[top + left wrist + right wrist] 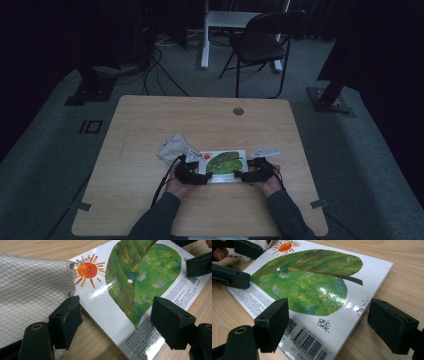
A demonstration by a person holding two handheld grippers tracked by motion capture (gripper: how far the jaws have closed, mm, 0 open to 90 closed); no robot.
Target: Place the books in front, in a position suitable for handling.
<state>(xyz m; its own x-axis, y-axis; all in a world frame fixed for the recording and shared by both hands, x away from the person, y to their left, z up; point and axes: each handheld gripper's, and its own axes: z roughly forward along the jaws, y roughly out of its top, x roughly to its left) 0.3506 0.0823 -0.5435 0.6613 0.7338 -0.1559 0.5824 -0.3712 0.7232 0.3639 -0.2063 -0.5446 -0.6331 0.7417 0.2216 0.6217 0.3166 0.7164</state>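
Left tongs (206,176) and right tongs (239,175) gaping over book (226,164), wooden table (150,125), dim room

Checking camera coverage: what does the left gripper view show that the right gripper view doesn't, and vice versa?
Left gripper view: the quilted grey cloth overlapping the book's corner, beside the left gripper, jaws open.

Right gripper view: the barcode and signature on the cover, between the open jaws of the right gripper.

Both: the book, its green leaf, orange sun and the wooden table.
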